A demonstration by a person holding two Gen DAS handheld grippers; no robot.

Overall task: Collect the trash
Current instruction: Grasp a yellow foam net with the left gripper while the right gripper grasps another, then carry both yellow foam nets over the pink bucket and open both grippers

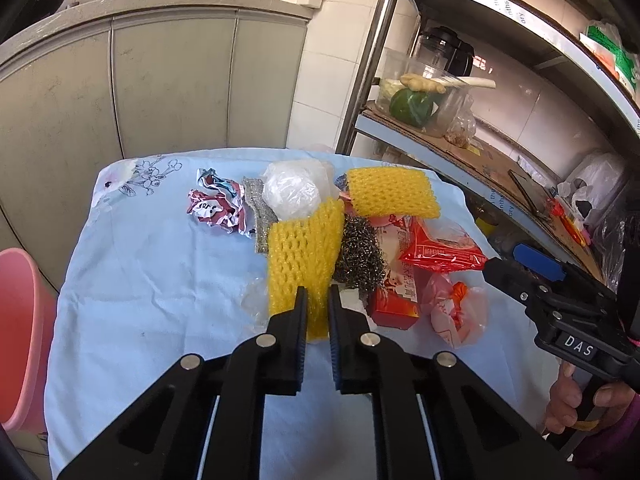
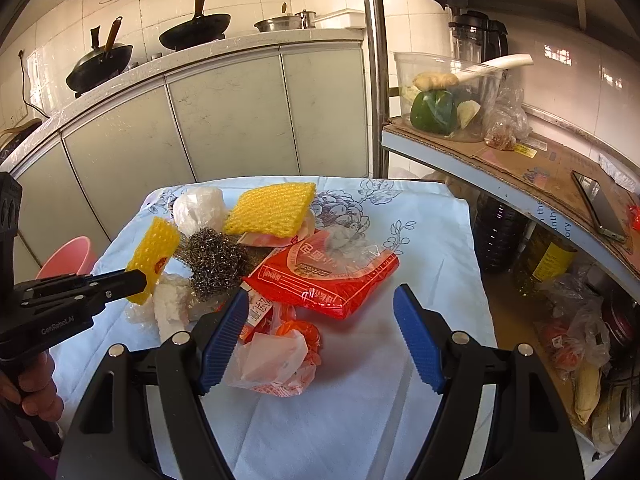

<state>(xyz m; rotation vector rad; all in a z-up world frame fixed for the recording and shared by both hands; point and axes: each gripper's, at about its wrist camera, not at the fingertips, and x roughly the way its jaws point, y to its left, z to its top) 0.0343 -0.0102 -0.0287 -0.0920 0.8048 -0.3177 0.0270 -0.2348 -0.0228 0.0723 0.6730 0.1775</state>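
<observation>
Where trash sits, blue tablecloth (image 1: 160, 280)

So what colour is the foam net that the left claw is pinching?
Yellow foam net, clearest in the left wrist view.

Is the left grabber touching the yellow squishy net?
Touching. In the right wrist view, the left gripper has its jaws pinched on the near yellow foam net, lifting its edge. The left wrist view shows the net squeezed between the fingers.

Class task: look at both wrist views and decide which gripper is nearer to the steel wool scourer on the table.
Left. The left gripper is shut on a yellow foam net that lies against the steel wool scourer. The right gripper hangs open nearer the camera, over a crumpled pink bag.
</observation>
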